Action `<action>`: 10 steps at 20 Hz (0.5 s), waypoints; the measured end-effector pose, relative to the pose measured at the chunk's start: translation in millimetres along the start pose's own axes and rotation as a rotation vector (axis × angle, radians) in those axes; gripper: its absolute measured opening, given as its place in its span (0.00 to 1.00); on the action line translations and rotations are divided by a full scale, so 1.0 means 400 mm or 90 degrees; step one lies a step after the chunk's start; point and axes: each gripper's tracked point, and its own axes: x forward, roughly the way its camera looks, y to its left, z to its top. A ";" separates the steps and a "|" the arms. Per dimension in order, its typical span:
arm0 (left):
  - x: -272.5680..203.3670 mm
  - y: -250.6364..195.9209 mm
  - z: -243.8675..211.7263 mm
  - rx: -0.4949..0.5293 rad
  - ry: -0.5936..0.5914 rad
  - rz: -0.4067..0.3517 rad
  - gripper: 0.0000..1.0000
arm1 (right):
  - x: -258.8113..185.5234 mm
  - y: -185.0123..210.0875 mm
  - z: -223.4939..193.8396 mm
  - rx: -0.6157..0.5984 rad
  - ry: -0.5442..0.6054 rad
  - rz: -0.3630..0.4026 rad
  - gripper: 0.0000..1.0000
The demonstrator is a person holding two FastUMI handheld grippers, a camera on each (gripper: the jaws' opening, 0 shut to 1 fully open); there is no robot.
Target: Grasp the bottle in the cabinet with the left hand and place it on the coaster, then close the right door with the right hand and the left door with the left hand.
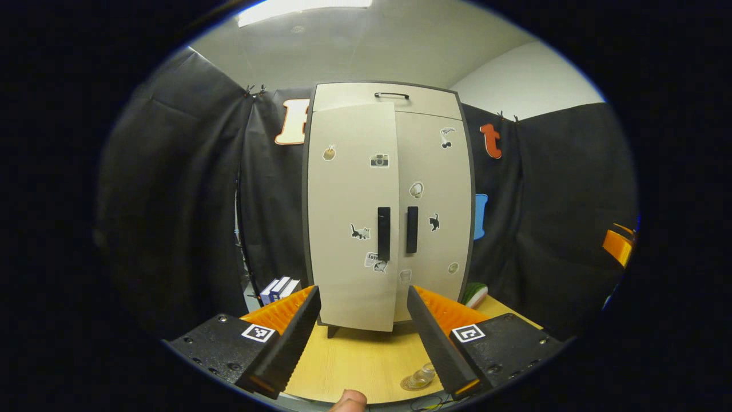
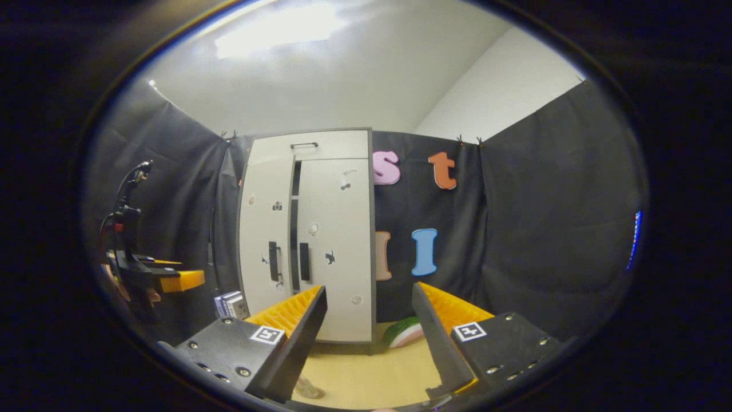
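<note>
- Beige cabinet (image 1: 389, 206) stands on the wooden table (image 1: 360, 360); stickers on both doors.
- Right door (image 1: 434, 217) looks flush, so closed by my reading.
- Left door (image 1: 351, 217) stands slightly proud, a dark gap beside it in the right gripper view; closing it is what remains.
- Left gripper (image 1: 363, 343) spread, holding nothing, facing the doors.
- Right gripper (image 2: 366, 349) spread, holding nothing.
- Bottle (image 1: 423, 375), clear, sits on the coaster (image 1: 413, 384) near the table's front edge: placement looks done.
</note>
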 end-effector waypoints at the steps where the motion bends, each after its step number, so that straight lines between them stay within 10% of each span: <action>1: -0.011 -0.007 0.004 0.004 -0.005 -0.005 0.97 | -0.004 0.003 -0.002 -0.004 -0.003 0.003 0.92; 10: -0.077 -0.021 -0.038 0.003 0.004 -0.023 0.96 | -0.022 0.021 -0.038 -0.030 0.002 0.040 0.89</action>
